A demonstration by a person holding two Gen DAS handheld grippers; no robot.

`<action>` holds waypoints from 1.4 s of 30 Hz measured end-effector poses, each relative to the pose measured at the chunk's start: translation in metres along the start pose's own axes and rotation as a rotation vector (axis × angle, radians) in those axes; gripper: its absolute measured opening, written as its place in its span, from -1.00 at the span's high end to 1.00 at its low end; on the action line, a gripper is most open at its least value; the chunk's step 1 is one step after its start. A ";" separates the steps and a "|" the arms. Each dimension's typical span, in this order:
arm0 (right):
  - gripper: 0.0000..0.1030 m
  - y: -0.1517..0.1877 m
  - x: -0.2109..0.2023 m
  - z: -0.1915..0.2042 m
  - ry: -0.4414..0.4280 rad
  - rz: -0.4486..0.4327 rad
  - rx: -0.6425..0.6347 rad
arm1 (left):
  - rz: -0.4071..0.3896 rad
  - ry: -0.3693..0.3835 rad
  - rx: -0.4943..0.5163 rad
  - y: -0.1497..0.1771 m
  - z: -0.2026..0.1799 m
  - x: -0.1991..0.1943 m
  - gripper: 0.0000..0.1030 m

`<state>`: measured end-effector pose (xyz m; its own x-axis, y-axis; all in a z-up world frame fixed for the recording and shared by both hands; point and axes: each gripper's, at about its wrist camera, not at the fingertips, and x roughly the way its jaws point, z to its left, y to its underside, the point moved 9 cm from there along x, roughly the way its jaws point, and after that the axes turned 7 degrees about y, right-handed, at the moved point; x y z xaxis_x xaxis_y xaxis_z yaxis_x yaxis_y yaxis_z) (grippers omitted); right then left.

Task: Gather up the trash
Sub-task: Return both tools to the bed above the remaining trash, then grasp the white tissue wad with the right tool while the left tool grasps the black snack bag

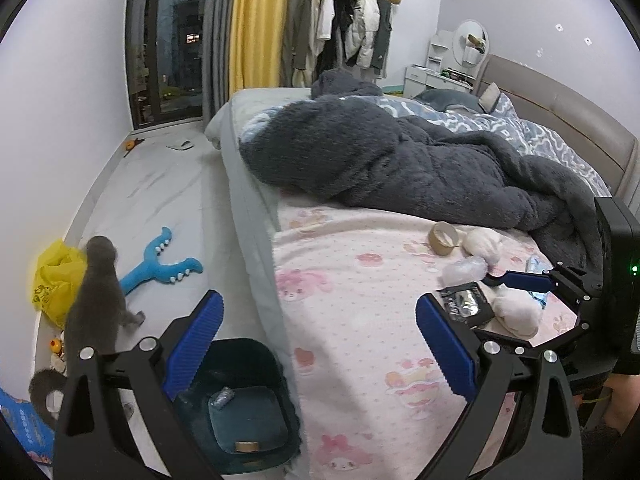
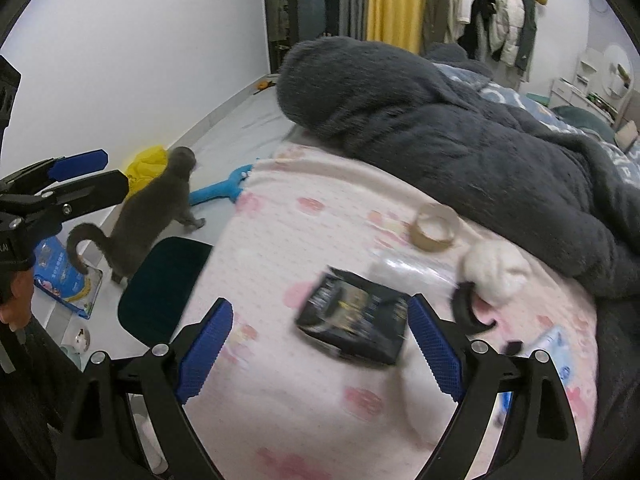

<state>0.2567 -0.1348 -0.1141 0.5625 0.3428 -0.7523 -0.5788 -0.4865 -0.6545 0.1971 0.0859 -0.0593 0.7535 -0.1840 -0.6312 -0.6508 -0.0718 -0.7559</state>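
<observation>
Lying flat on the pink sheet (image 2: 280, 380), a glossy black wrapper (image 2: 352, 326).

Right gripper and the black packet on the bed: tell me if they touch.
Cannot tell. In the right wrist view the black packet lies blurred beside one pad of the open right gripper, with no plain gap or contact.

Both grippers tilt downward, side by side; the left gripper (image 1: 318, 346) and right gripper (image 2: 322, 350) gape wide, nothing held
</observation>
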 end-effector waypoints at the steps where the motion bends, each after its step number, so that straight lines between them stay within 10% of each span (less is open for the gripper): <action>1: -0.75 0.004 -0.002 -0.005 0.004 0.001 0.004 | 0.004 0.003 0.003 0.000 -0.004 0.003 -0.91; 21: -0.74 0.052 -0.002 -0.066 -0.005 0.037 0.043 | 0.082 0.062 0.042 0.012 -0.076 0.053 -0.91; 35: 0.17 0.070 0.014 -0.089 0.090 0.076 -0.020 | 0.115 0.094 0.072 0.021 -0.112 0.076 -0.91; 42: 0.23 0.064 -0.009 -0.099 0.036 0.012 0.043 | 0.135 0.089 0.102 0.029 -0.132 0.090 -0.91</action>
<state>0.2729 -0.2484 -0.1419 0.5757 0.3080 -0.7574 -0.6099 -0.4552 -0.6487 0.2337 -0.0618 -0.1149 0.6455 -0.2712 -0.7140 -0.7294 0.0583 -0.6816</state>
